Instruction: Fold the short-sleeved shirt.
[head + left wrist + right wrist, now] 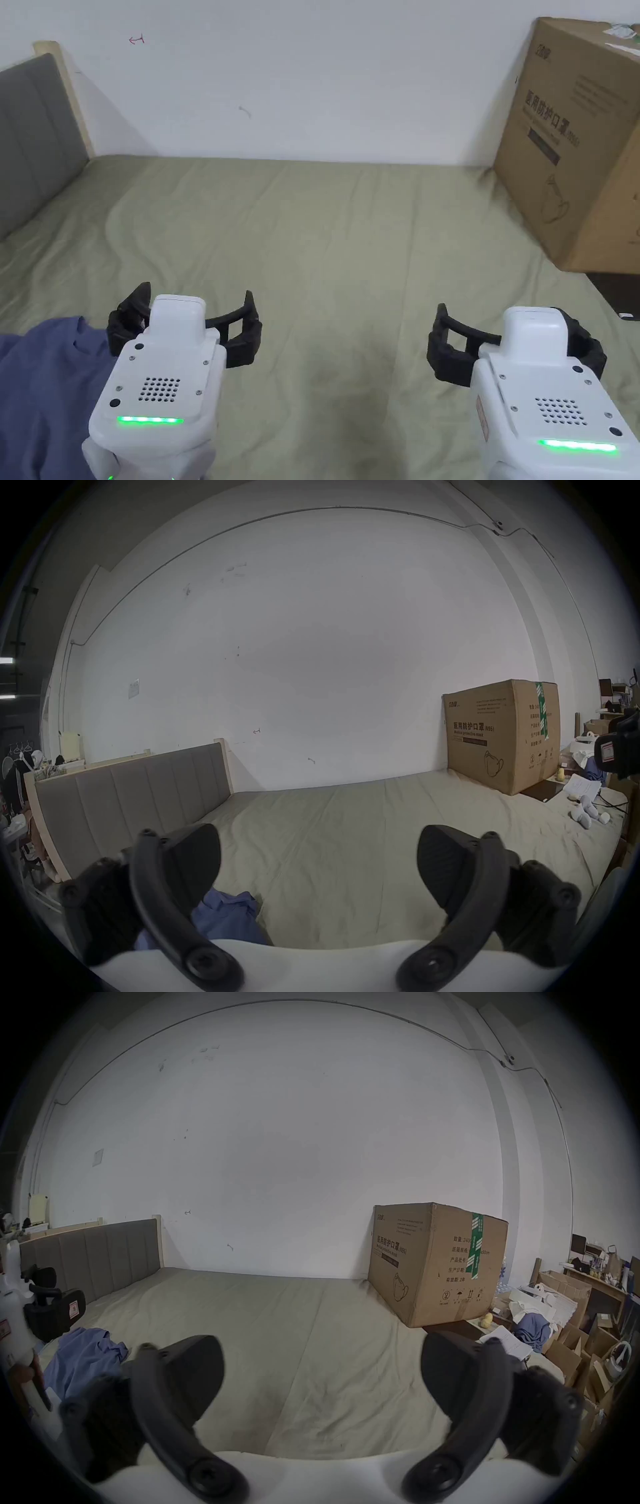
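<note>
Bed with olive sheet (pixel 350 250) against a white wall; shirt not yet folded.

Head view: both hand-held grippers hover empty, jaws apart, left (pixel 187 319) beside the crumpled blue shirt (pixel 44 381), right (pixel 515 344) well apart from it.
Left gripper view: shirt (pixel 225 916) bunched below; cardboard box (pixel 502 736) stands at the far corner.
Right gripper view: shirt (pixel 83 1359) lies unspread, so the folding is all left.

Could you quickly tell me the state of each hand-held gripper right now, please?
Left hand-held gripper: open, holding nothing.
Right hand-held gripper: open, holding nothing.
</note>
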